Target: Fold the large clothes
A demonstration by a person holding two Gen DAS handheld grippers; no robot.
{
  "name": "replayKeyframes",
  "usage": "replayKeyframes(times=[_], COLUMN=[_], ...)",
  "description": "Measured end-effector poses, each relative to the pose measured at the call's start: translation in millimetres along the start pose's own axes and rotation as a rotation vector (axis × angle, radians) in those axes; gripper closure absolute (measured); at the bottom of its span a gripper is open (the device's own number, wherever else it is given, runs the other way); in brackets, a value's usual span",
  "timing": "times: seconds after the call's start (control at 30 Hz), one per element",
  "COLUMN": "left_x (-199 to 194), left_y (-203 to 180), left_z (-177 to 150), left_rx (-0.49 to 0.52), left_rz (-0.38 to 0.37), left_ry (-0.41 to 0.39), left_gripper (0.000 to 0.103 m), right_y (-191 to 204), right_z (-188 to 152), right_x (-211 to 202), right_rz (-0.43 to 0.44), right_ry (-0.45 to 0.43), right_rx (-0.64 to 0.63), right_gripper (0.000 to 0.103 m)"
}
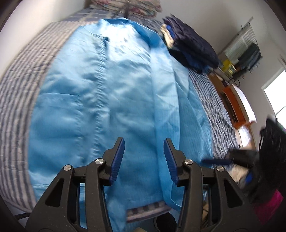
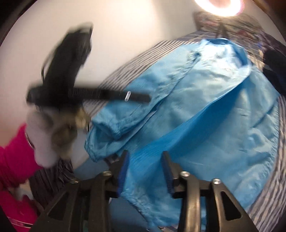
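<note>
A large light-blue jacket (image 1: pixel 110 85) lies spread on a bed with a grey-striped cover (image 1: pixel 19 85). One side is folded in over the body, and a sleeve with an elastic cuff (image 2: pixel 105 128) lies along it. My left gripper (image 1: pixel 143 142) hovers open above the jacket's lower part, with nothing pinched. My right gripper (image 2: pixel 145 155) is open at the jacket's (image 2: pixel 205 125) hem; cloth lies between its jaws but the pads do not press it. The other gripper (image 2: pixel 89 94) appears blurred in the right wrist view, held by a hand in a white glove (image 2: pixel 42 135).
A pile of dark navy clothes (image 1: pixel 193 48) sits on the bed beyond the jacket, with a floral pillow (image 1: pixel 128 7) at the head. An orange shelf (image 1: pixel 234 107) and a clothes rack (image 1: pixel 246 51) stand beside the bed. A pink sleeve (image 2: pixel 12 160) is at left.
</note>
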State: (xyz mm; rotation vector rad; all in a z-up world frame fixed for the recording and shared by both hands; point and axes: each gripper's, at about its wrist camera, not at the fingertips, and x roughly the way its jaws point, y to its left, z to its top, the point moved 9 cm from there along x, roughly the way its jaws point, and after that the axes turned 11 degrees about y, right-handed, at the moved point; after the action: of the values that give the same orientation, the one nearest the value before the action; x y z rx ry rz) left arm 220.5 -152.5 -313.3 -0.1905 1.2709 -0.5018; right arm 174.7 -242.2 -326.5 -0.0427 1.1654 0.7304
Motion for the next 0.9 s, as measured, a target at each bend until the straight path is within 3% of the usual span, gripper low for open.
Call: replayKeyframes(times=[0.2,0.33,0.63,0.77,0.83,0.87,0.9], left_x=[17.3,34.2,76.7,86.5,90.3,92.1,92.6], left_y=[-34.2,-56.0,-75.8,-72.3,-68.7,-66.8,-63.1], left_z=[-3.4,1.8,27.0,37.1,41.4,43.2,46.0], left_rx=[0.105,0.197,0.325,0.334,0.33,0.325,0.314], left_rz=[0.026,0.111,0.275,0.293,0.294,0.291,0.289], left_ry=[0.033,0.044,0.075,0.072,0.073,0.078,0.074], left_gripper=[0.057,0.056,0.056,0.057,0.074,0.089,0.096], right_y=[-73.1,-127.7,-241.8,-270.5,-280.7,-285.7,-291.0], right_z=[12.1,24.7,51.5,68.0,74.4,76.4,78.4], right_x=[-37.5,-49.5,-31.7,-11.5,-0.6,4.7,9.4], right_rz=[-0.004,-0.028,0.02,0.029,0.029,0.019,0.01], right_ry=[-0.105,-0.146,-0.168,-0.164,-0.155,-0.15,-0.144], right_rx=[0.199,0.327,0.61,0.673,0.69,0.701,0.71], right_gripper=[0.057,0.057,0.056,0.056,0.056,0.056,0.056])
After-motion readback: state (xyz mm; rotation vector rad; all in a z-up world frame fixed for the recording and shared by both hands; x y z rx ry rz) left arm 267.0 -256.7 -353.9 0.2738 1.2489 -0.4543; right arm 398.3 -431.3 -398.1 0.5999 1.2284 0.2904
